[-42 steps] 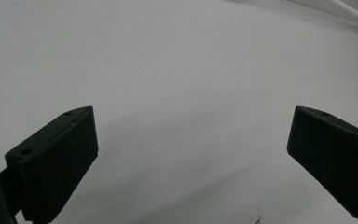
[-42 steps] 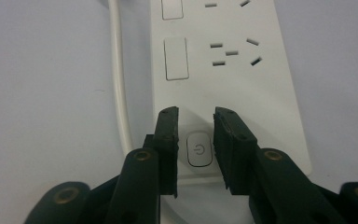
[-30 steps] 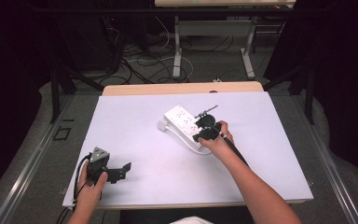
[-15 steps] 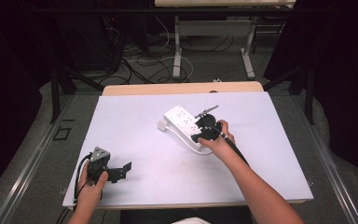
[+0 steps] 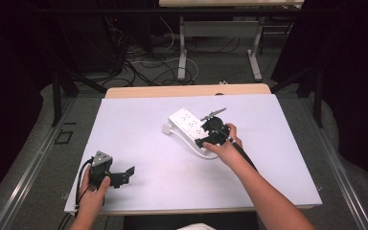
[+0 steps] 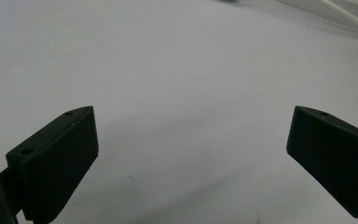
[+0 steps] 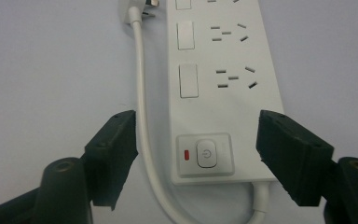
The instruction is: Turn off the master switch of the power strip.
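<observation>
A: Where's the power strip rel. to the claws?

B: Mid-bench, a bit right of centre. The right claw hangs right over its switch end, jaws spread wide, straddling the body w/ the power button between them. Strip's long axis runs straight away from that claw.

A: And the cable?

B: White cord lies along the strip's left side, just inside the left jaw. My guess: closing would catch cord + body together.

A: Left claw?

B: Well apart, at the near-left bench edge, spread, holding nothing. Right hand's far nearer.
</observation>
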